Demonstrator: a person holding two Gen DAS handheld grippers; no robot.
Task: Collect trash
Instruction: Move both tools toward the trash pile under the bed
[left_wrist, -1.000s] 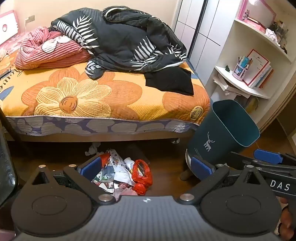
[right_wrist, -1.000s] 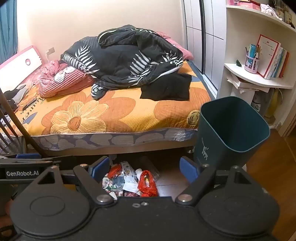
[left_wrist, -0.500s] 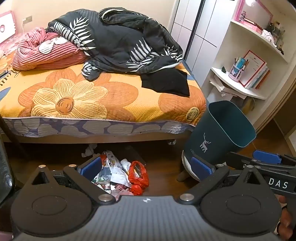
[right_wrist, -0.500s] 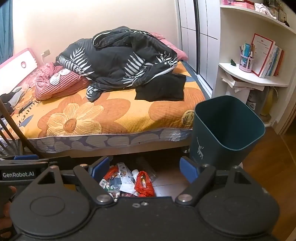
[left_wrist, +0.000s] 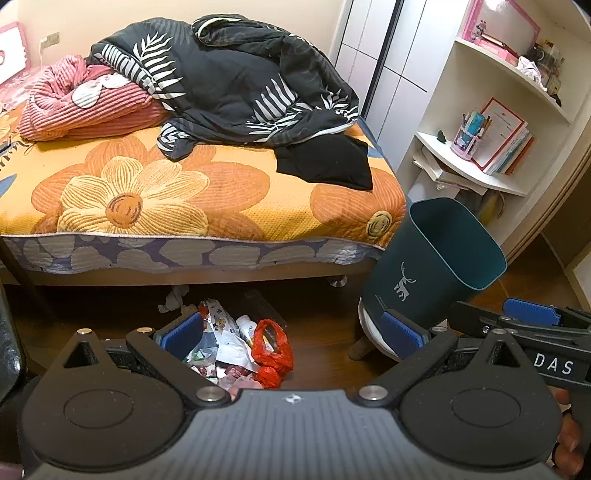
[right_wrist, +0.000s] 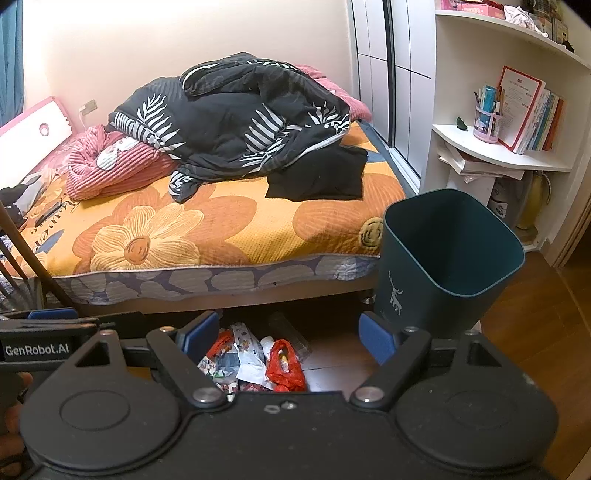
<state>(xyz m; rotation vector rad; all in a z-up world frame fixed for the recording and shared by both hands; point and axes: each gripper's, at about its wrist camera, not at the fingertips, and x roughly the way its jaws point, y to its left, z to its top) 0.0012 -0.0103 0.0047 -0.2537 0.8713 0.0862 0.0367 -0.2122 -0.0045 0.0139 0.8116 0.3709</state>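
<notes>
Bedroom floor by the bed (left_wrist: 184, 206) – crumpled trash pile (left_wrist: 240, 347), red bag (left_wrist: 271, 350) on top. Left gripper (left_wrist: 291, 330) and right gripper (right_wrist: 288, 334) – spread wide, gripping nothing.

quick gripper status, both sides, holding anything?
Left gripper: open, holding nothing, above the trash pile on the floor.
Right gripper: open, holding nothing, beside the teal bin.
</notes>
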